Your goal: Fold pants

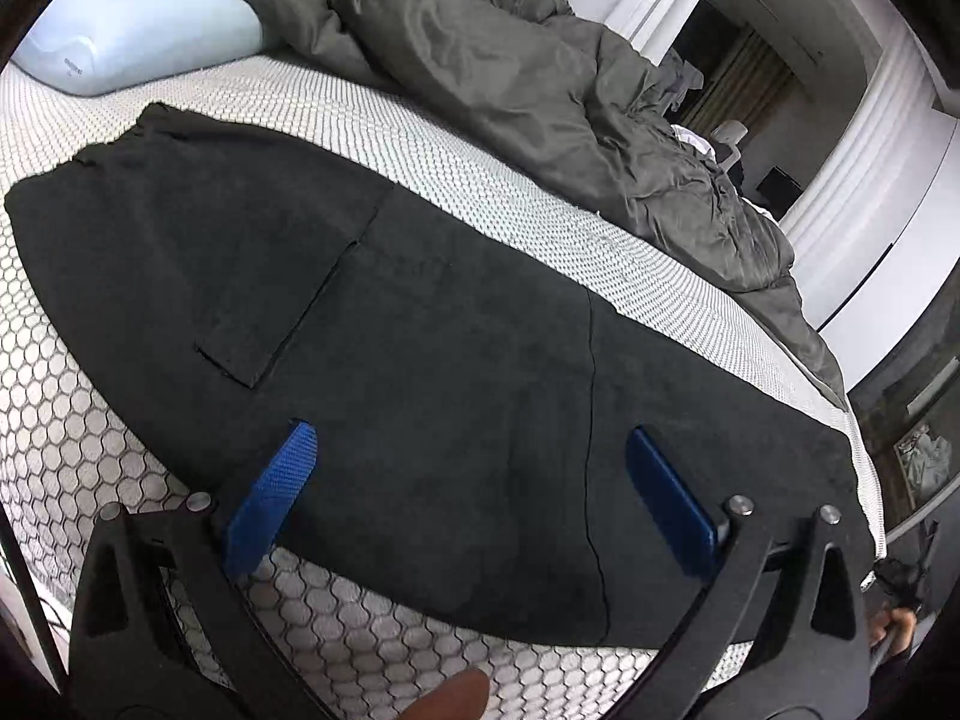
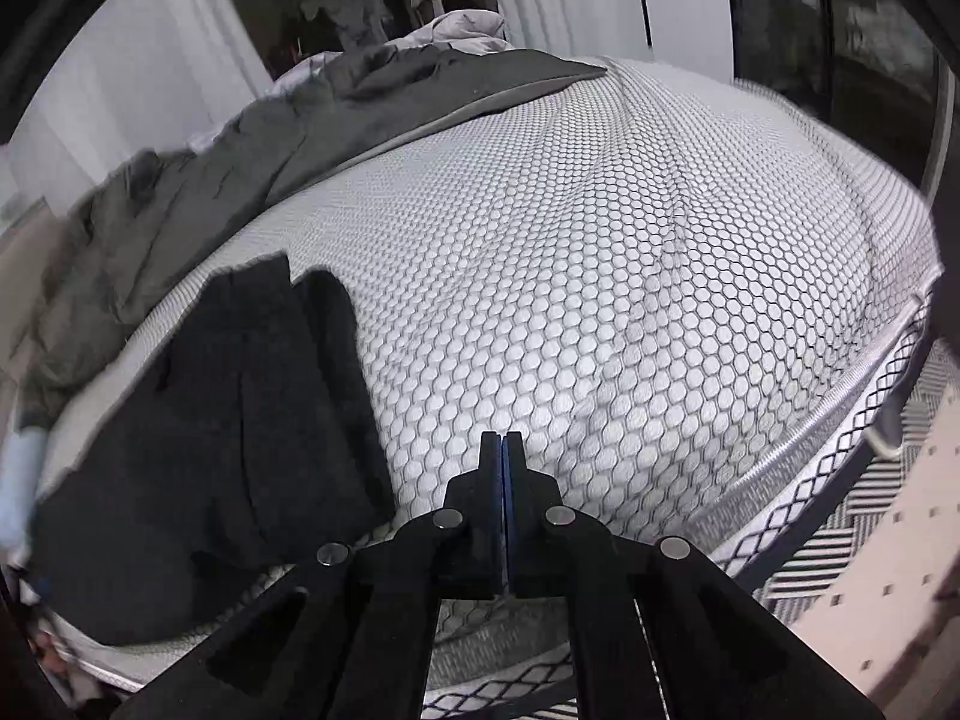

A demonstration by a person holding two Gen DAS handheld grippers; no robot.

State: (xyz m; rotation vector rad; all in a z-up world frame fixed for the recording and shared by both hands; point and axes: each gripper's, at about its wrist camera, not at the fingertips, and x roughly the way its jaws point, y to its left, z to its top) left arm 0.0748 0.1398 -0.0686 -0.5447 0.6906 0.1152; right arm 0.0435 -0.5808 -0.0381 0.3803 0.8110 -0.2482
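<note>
Black pants (image 1: 420,324) lie flat along the near side of the bed, folded lengthwise, a pocket flap showing on top. My left gripper (image 1: 468,450) is open, its blue fingers (image 1: 270,492) spread just above the pants' near edge, holding nothing. In the right wrist view the pants (image 2: 240,420) lie at the left, their two leg ends pointing away. My right gripper (image 2: 503,444) is shut and empty, over bare mattress to the right of the pants.
The mattress (image 1: 540,204) has a white honeycomb-pattern cover (image 2: 600,300). A crumpled grey duvet (image 1: 540,90) lies along the far side (image 2: 240,138). A pale blue pillow (image 1: 138,36) sits at the head. The bed's edge (image 2: 840,420) drops off at right.
</note>
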